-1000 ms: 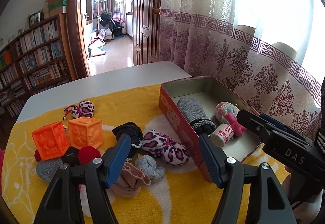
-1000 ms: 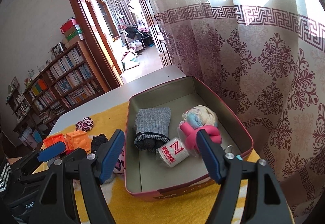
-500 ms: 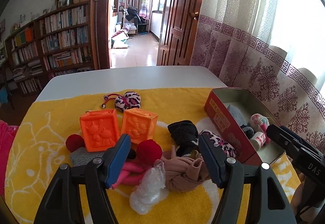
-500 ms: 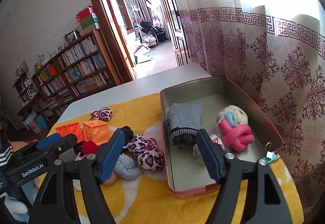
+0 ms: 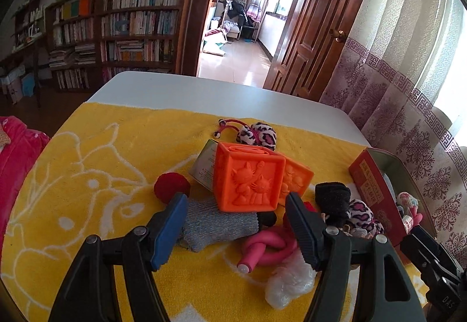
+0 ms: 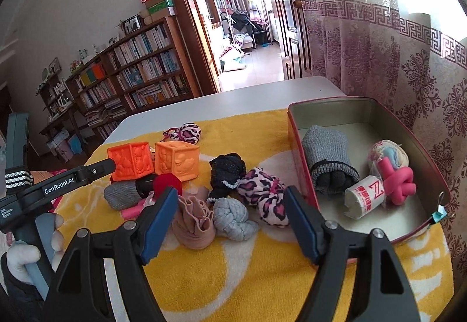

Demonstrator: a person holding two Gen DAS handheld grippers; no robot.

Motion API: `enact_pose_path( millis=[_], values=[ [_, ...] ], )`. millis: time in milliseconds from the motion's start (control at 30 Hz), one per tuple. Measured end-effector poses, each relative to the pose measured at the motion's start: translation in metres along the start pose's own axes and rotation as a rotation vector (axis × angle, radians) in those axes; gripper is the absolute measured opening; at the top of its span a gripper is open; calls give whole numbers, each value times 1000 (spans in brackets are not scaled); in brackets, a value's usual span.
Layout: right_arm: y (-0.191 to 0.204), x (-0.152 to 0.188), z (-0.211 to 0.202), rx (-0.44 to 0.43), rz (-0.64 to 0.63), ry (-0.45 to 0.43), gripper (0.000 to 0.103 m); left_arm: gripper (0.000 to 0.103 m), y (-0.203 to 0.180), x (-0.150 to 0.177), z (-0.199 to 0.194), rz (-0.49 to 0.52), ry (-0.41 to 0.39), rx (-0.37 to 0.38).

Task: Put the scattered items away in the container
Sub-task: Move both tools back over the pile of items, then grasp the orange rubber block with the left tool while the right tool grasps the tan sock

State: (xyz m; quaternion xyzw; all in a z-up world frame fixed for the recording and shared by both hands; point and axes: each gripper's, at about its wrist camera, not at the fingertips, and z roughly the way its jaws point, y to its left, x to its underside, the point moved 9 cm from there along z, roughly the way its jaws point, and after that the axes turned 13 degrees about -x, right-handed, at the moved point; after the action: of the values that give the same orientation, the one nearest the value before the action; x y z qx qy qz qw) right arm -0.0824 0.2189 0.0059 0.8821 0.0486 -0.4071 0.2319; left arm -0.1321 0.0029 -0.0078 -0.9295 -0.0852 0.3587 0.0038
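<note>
A red metal tin (image 6: 297, 152) stands at the right on a yellow towel (image 6: 233, 263); it holds a grey sock roll (image 6: 328, 158), a white roll (image 6: 364, 196) and a pink knot (image 6: 398, 179). Loose items lie left of it: two orange cubes (image 5: 248, 179) (image 6: 176, 160), a grey sock (image 5: 216, 225), a pink foam knot (image 5: 265, 246), a leopard sock (image 6: 262, 193), a beige sock (image 6: 192, 219) and a grey ball sock (image 6: 233, 218). My left gripper (image 5: 236, 231) is open, empty, close over the grey sock and cube. My right gripper (image 6: 230, 227) is open, empty, above the sock pile.
A leopard hair tie (image 5: 256, 133) lies at the far side of the towel. A clear plastic wrap (image 5: 289, 281) lies near the front. A curtain (image 6: 394, 65) hangs right behind the tin. A bookshelf (image 5: 116, 30) and a doorway stand beyond the table.
My left gripper has swung left and moved in low toward the orange cube and grey sock. My right gripper has pulled back left from above the tin to over the sock pile.
</note>
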Motion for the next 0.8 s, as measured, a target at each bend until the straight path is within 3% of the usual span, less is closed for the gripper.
enact_pose_path(
  millis=[500,633,700,800],
  values=[
    [37,34,67,-61,-82,158,78,71,34,8,25,-89,71,-32],
    [39,34,73,-41,-121,137,77,71,37,9,29,-103,75,-27],
    [38,35,74,-34,-127,129,70,71,34,9,29,-95,72,-20],
    [34,35,74,-13,-136,123,50,71,27,10,28,-72,61,-19]
  ],
)
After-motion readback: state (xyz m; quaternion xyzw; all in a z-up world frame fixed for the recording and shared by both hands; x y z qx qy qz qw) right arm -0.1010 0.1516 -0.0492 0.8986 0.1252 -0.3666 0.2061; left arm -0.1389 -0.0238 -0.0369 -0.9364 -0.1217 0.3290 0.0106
